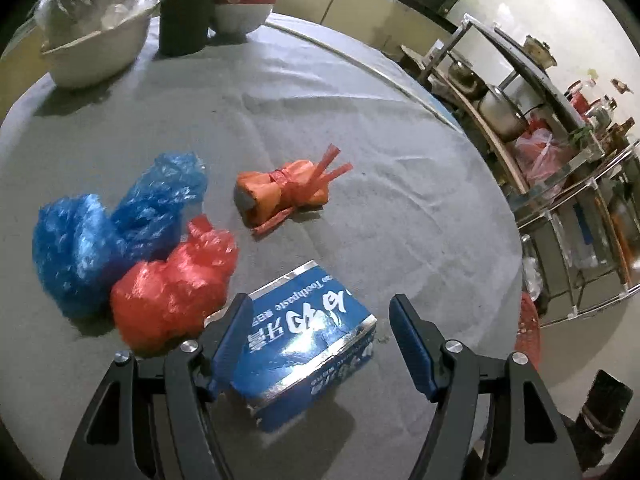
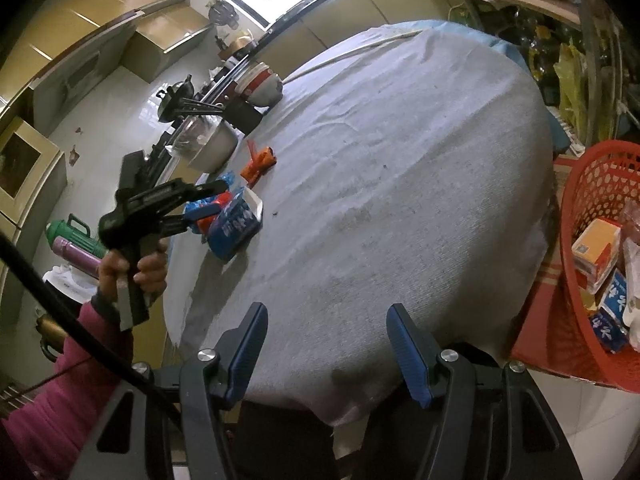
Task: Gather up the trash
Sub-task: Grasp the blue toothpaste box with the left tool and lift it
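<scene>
Back edge of the grey cloth-covered worktop point(image 1: 360, 128) has a big metal mixing bowl point(image 1: 96, 52), a black cup with chopsticks point(image 1: 186, 20) beside it, then stacked red-and-white ceramic bowls point(image 1: 242, 4). Steel pot point(image 1: 502, 114) sits on the side metal shelf rack point(image 1: 560, 184).

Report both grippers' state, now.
Left gripper: open, fingers astride the toothpaste box, not gripping.
Right gripper: open, empty.

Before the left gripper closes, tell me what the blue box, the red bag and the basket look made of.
Blue box: likely printed card, glossy with silvery foil edges; creased corners. Red bag: thin plastic film, crinkled and shiny. Basket: seemingly moulded red plastic, walls punched with holes.
</scene>
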`<control>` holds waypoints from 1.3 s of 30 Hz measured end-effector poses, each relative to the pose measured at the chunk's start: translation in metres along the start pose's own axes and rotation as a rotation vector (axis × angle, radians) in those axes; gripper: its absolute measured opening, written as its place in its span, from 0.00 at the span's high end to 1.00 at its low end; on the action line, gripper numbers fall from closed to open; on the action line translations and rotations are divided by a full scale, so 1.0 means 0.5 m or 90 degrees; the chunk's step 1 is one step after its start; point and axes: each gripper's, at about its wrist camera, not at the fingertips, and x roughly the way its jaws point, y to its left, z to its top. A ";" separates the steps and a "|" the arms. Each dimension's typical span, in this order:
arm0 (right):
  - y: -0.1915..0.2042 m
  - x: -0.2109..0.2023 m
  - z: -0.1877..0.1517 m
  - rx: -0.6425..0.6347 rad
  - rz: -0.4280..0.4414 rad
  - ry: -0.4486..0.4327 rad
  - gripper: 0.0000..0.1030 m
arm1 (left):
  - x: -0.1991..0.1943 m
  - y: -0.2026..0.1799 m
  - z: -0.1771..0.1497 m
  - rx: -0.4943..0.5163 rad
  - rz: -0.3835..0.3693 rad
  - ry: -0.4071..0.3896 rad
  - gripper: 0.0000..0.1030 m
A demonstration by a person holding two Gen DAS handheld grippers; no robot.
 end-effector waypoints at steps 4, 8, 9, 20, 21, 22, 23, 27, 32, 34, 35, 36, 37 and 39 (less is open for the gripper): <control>-0.004 -0.011 -0.001 0.006 -0.006 -0.008 0.36 | 0.004 0.006 -0.004 -0.013 -0.014 -0.003 0.31; -0.008 -0.014 -0.002 0.011 -0.005 -0.009 0.36 | -0.018 0.016 -0.012 -0.020 -0.019 -0.024 0.31; -0.007 -0.013 -0.003 0.010 -0.004 -0.007 0.36 | -0.021 0.018 -0.010 -0.022 -0.015 -0.028 0.31; 0.016 -0.009 -0.015 -0.015 -0.005 -0.004 0.36 | 0.013 0.007 -0.026 -0.004 -0.008 0.028 0.31; 0.012 -0.011 -0.014 -0.011 -0.006 -0.006 0.36 | 0.018 0.006 -0.034 -0.002 -0.006 0.037 0.32; 0.007 -0.013 -0.013 -0.003 -0.006 -0.007 0.36 | 0.019 0.010 -0.045 -0.004 -0.005 0.045 0.32; 0.002 -0.014 -0.012 0.003 -0.004 -0.007 0.36 | 0.018 0.013 -0.059 -0.008 -0.002 0.048 0.32; -0.002 -0.012 -0.010 0.008 -0.002 -0.007 0.36 | -0.015 0.014 -0.106 -0.008 -0.005 0.028 0.32; -0.002 0.006 -0.009 0.010 -0.003 0.006 0.36 | -0.034 -0.026 -0.142 0.020 0.003 -0.004 0.31; -0.001 0.013 -0.008 0.011 -0.004 0.010 0.36 | -0.026 -0.038 -0.137 0.027 0.014 -0.012 0.30; 0.002 0.015 -0.007 0.010 -0.005 0.011 0.36 | -0.017 -0.041 -0.133 0.024 0.025 -0.008 0.30; 0.004 0.017 -0.006 0.007 -0.007 0.011 0.36 | -0.007 -0.044 -0.132 0.017 0.030 -0.002 0.30; 0.008 0.017 -0.003 0.001 -0.012 0.009 0.36 | 0.002 -0.043 -0.129 0.009 0.031 0.005 0.30; 0.013 0.016 0.001 -0.007 -0.021 0.005 0.36 | 0.015 -0.043 -0.123 0.001 0.042 0.006 0.30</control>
